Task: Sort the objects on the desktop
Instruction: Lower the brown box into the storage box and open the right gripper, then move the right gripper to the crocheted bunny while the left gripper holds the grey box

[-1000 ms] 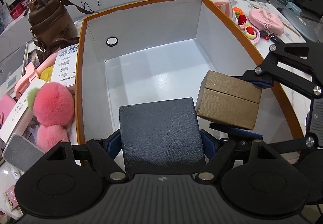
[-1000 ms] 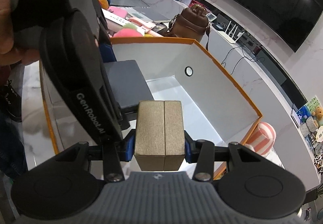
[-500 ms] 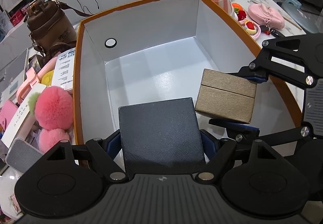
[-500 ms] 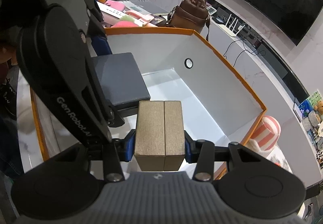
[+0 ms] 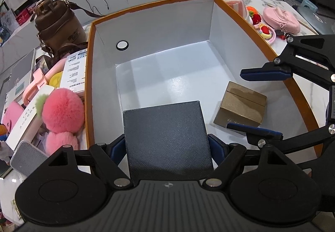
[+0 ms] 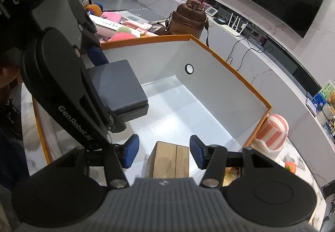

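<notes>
1. The left gripper point(image 5: 167, 146) clamps a dark grey textured square box point(image 5: 166, 135) at lower centre, above the large white orange-rimmed carton point(image 5: 150, 22).
2. The right gripper point(image 6: 164, 153) jaws are opening; the tan cardboard box point(image 6: 169, 158) sits between them on the carton floor, untouched by the pads.

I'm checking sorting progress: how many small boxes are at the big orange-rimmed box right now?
2. The brown box lies on the bin's white floor between the right gripper's opening jaws; the dark grey box is clamped in the left gripper.
</notes>
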Available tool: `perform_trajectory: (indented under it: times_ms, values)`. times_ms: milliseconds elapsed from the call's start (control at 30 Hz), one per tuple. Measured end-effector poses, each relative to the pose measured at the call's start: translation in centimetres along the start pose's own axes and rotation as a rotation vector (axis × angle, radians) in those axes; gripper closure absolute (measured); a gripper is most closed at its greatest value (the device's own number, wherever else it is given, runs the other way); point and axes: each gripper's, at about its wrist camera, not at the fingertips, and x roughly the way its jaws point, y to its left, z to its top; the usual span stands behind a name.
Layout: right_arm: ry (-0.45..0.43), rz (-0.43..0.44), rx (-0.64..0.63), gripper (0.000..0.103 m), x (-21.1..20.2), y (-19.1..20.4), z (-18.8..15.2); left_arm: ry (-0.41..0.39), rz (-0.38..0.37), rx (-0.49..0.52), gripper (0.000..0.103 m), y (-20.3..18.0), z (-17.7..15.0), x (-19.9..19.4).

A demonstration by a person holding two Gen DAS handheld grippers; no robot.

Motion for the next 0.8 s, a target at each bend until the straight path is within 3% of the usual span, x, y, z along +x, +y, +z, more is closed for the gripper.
perform_trajectory:
  times_ms: [800]
  values:
    - [-0.131,-0.041,0.198,0.044,-5.0,-4.2,-0.3,-0.16,-0.024,-0.099,0.009,-1.4,2.3,-4.8]
